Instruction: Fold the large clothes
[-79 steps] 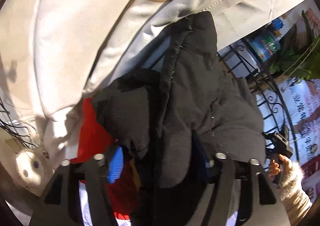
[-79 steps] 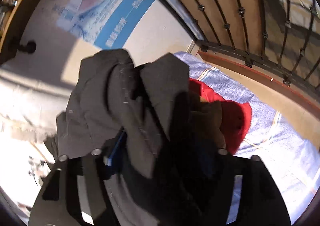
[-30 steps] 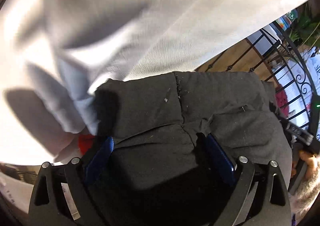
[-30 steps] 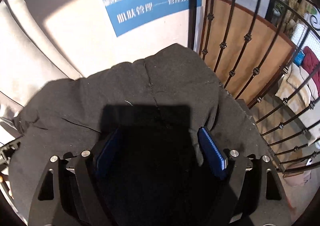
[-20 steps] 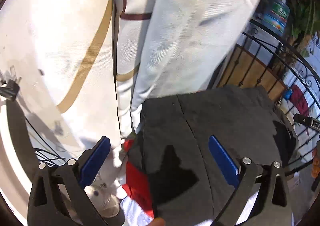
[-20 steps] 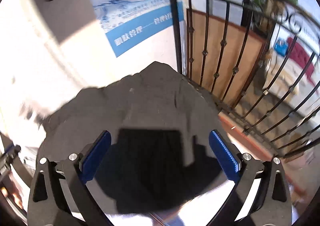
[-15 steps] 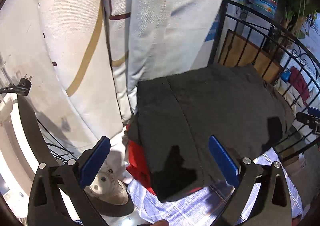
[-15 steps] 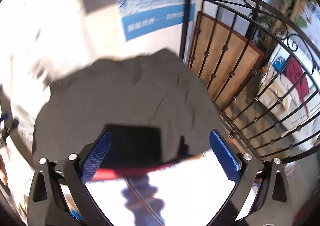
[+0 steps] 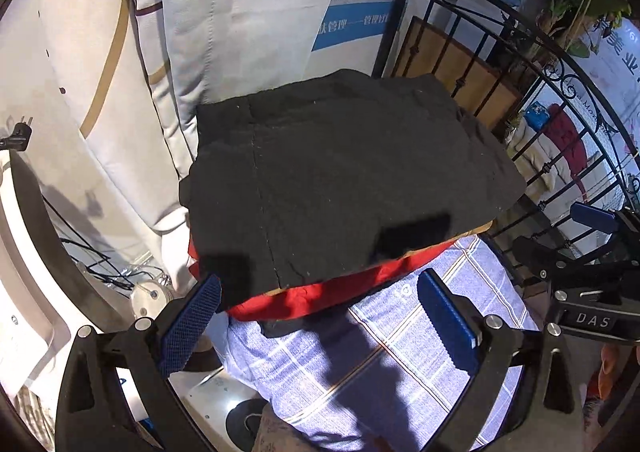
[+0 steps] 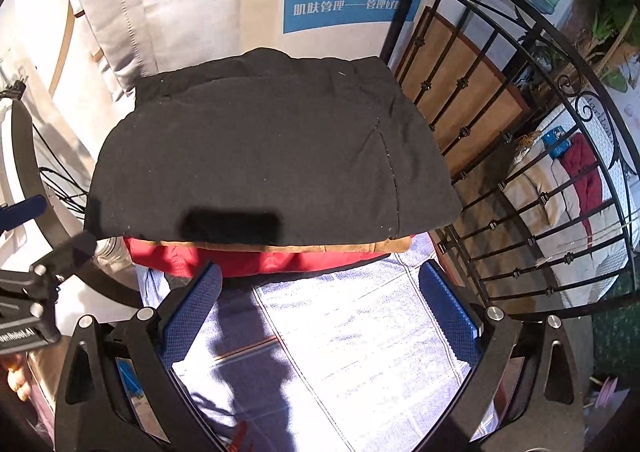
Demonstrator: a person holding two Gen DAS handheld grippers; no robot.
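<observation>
Folded black fabric garment (image 9: 344,179) lies atop red garment (image 9: 340,294) (stack done, I judge). Left gripper (image 9: 320,316) and right gripper (image 10: 320,304) gape wide, empty. Next: fetch another garment.

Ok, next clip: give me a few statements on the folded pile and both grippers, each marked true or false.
1. The black garment lies folded on top of the pile. True.
2. The left gripper is clamped on the black garment. False: its jaws stand open with nothing between them.
3. A red garment shows under the black one. True.
4. The pile sits on a bare wooden table. False: it rests on a blue checked cloth.
5. The right gripper is open and empty. True.
</observation>
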